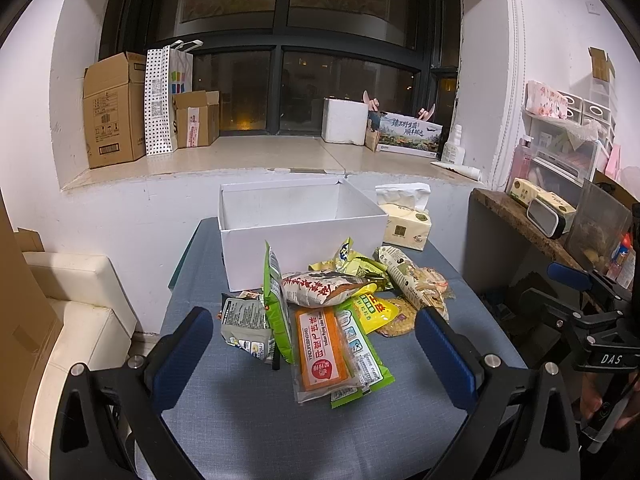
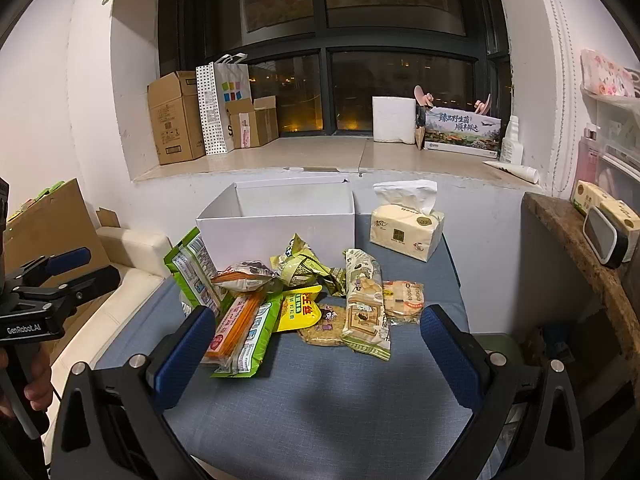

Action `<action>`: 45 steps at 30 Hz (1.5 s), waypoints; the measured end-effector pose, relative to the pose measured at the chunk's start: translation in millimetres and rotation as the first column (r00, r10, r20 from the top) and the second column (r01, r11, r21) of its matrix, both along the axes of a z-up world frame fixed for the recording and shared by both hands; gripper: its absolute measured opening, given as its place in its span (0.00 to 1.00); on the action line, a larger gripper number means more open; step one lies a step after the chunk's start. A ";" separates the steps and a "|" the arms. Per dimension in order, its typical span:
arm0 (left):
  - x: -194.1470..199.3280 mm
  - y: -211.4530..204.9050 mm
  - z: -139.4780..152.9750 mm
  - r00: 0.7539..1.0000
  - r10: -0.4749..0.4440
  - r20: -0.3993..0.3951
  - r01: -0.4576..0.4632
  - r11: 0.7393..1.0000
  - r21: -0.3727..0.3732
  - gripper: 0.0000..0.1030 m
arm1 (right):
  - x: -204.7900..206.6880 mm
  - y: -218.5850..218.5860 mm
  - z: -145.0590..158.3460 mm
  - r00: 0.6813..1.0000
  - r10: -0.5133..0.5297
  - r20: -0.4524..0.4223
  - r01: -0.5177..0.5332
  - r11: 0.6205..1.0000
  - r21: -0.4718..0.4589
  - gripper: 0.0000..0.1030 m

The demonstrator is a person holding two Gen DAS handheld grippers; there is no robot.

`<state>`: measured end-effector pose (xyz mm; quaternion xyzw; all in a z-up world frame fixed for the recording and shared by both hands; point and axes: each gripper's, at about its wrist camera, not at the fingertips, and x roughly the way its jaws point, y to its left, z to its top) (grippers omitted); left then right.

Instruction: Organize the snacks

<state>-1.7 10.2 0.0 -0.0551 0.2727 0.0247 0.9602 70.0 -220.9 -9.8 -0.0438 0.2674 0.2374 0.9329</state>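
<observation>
A heap of snack packets lies on the blue-grey table (image 1: pixel 304 428) in front of an open white box (image 1: pixel 298 220) (image 2: pixel 280 220). An orange packet (image 1: pixel 322 354) (image 2: pixel 234 326) rests on a green one (image 1: pixel 360 360); a yellow packet (image 2: pixel 298 308), a tall beige biscuit packet (image 2: pixel 364 304) and a round cracker pack (image 2: pixel 402 298) lie to the right. My left gripper (image 1: pixel 314 354) stands open, its blue fingers either side of the heap's near end, holding nothing. My right gripper (image 2: pixel 316 346) is open too, just short of the packets. The white box looks empty.
A tissue pack (image 2: pixel 408 228) stands right of the box. A cream sofa (image 1: pixel 76 308) lies left of the table, a brown shelf (image 2: pixel 580 248) with small items to the right. Cardboard boxes (image 1: pixel 114 112) and a foam box (image 1: pixel 344 120) sit on the window ledge behind.
</observation>
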 end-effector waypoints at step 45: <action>-0.5 0.7 4.0 1.000 -0.010 0.015 0.010 1.000 -0.005 1.00 | 5.3 0.8 -6.5 0.999 0.028 -0.039 -0.028 0.999 0.017 1.00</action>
